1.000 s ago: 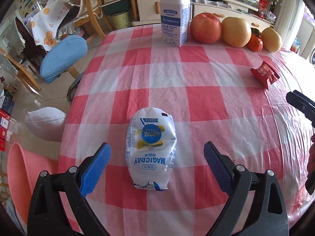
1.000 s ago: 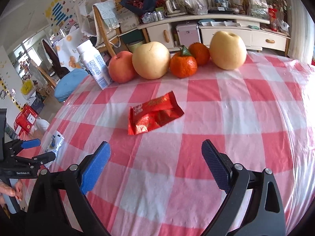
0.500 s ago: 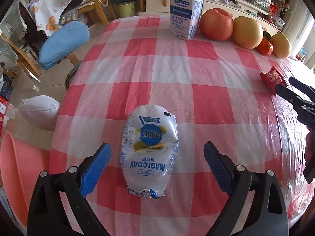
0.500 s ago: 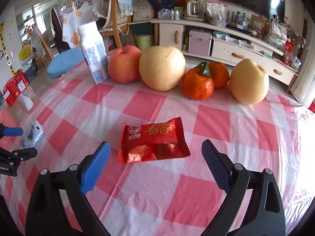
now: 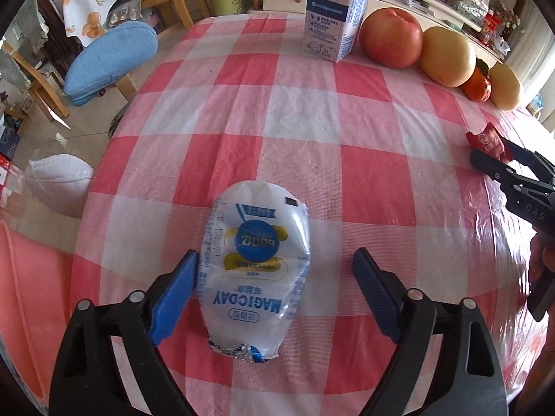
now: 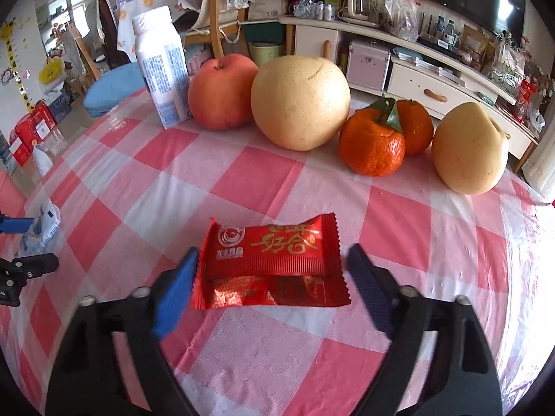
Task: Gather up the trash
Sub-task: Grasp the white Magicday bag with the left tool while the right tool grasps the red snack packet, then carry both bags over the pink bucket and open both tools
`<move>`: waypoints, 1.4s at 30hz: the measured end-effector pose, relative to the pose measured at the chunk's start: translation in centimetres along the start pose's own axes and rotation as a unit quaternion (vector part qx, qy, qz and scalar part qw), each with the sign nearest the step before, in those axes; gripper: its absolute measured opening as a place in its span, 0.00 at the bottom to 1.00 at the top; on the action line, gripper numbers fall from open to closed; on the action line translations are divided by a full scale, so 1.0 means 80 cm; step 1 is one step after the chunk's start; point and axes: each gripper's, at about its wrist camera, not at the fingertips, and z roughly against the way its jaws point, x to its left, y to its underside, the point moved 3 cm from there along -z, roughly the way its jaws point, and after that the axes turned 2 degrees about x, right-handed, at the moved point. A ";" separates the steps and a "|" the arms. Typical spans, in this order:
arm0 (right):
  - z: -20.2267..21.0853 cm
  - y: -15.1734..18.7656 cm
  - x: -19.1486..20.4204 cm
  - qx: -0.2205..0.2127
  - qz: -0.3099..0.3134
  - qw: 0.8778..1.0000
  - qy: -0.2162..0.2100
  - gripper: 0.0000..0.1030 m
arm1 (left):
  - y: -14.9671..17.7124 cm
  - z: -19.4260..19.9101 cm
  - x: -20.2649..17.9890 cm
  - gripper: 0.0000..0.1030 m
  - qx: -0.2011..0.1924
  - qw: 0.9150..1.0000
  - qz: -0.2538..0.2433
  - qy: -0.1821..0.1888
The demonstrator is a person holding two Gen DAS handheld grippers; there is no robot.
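Straddling white wrapper, red wrapper, jaws closing

Red-and-white checked cloth covers surface. Along far edge we see white carton upright, red apple beside it, large pale pear touching apple, two oranges, smaller pear at row's end. Beyond surface we note blue cushion on wooden chair, white cabinet with drawers, cluttered top.
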 end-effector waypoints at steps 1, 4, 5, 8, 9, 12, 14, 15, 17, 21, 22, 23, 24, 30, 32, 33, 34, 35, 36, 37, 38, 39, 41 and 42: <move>0.000 0.000 0.001 0.000 0.004 1.000 0.002 0.74 | 0.000 0.000 0.000 0.82 0.000 1.000 0.002 0.002; 0.004 0.001 0.004 -0.006 0.009 1.000 -0.007 0.66 | 0.001 0.001 0.000 0.78 -0.004 1.000 0.002 0.007; 0.005 0.002 0.004 -0.006 0.010 1.000 -0.010 0.66 | 0.002 0.003 -0.002 0.75 -0.006 1.000 0.000 0.007; 0.008 0.003 0.003 -0.009 0.009 1.000 -0.014 0.64 | 0.002 0.006 -0.003 0.63 -0.012 1.000 0.000 0.009; 0.008 0.003 0.003 -0.010 0.009 1.000 -0.015 0.62 | 0.003 0.008 -0.003 0.62 -0.013 1.000 0.002 0.012; 0.010 0.004 0.003 -0.012 0.008 1.000 -0.020 0.59 | 0.006 0.012 -0.004 0.62 -0.015 1.000 0.004 0.023; 0.013 0.005 0.004 -0.015 0.009 1.000 -0.020 0.58 | 0.007 0.013 -0.005 0.62 -0.016 0.999 0.002 0.028; 0.014 0.006 0.005 -0.017 0.009 1.000 -0.019 0.58 | 0.007 0.014 -0.006 0.62 -0.017 0.999 0.001 0.033; 0.017 0.008 0.006 -0.021 0.008 1.000 -0.017 0.57 | 0.008 0.015 -0.008 0.61 -0.017 0.999 0.001 0.043; 0.024 0.013 0.007 -0.028 0.000 0.999 -0.020 0.55 | 0.009 0.017 -0.013 0.61 -0.017 0.998 -0.001 0.058; 0.027 0.014 0.007 -0.032 -0.002 0.999 -0.020 0.55 | 0.010 0.019 -0.014 0.61 -0.018 0.998 -0.003 0.062; 0.029 0.015 0.007 -0.035 -0.002 0.999 -0.020 0.55 | 0.010 0.021 -0.014 0.61 -0.019 0.998 -0.003 0.065; 0.033 0.016 0.008 -0.039 -0.003 0.999 -0.020 0.55 | 0.011 0.022 -0.014 0.61 -0.021 0.997 -0.003 0.068; 0.048 0.023 0.017 -0.061 0.004 0.998 -0.022 0.54 | 0.010 0.042 -0.015 0.61 -0.043 0.996 -0.005 0.082; 0.053 0.025 0.020 -0.068 0.003 0.997 -0.025 0.54 | 0.011 0.049 -0.014 0.61 -0.050 0.995 -0.005 0.085; 0.055 0.026 0.022 -0.070 0.002 0.997 -0.025 0.54 | 0.011 0.053 -0.014 0.61 -0.055 0.995 -0.007 0.082; 0.056 0.027 0.022 -0.071 0.001 0.997 -0.025 0.54 | 0.011 0.057 -0.014 0.61 -0.059 0.995 -0.009 0.082; 0.057 0.028 0.024 -0.072 0.001 0.997 -0.024 0.54 | 0.011 0.060 -0.013 0.61 -0.062 0.995 -0.009 0.084; 0.059 0.029 0.025 -0.072 0.001 0.997 -0.023 0.54 | 0.010 0.063 -0.012 0.61 -0.065 0.994 -0.009 0.084; 0.060 0.030 0.027 -0.072 0.000 0.997 -0.024 0.54 | 0.010 0.065 -0.011 0.61 -0.069 0.994 -0.010 0.085; 0.060 0.032 0.030 -0.070 -0.001 0.997 -0.025 0.54 | 0.010 0.070 -0.011 0.61 -0.074 0.994 -0.013 0.082; 0.061 0.033 0.032 -0.069 -0.002 0.997 -0.026 0.54 | 0.009 0.072 -0.010 0.61 -0.078 0.993 -0.013 0.082; 0.064 0.035 0.038 -0.068 0.000 0.997 -0.025 0.54 | 0.008 0.079 -0.008 0.61 -0.084 0.993 -0.014 0.087; 0.067 0.036 0.041 -0.068 0.000 0.997 -0.024 0.54 | 0.008 0.082 -0.008 0.61 -0.088 0.992 -0.015 0.087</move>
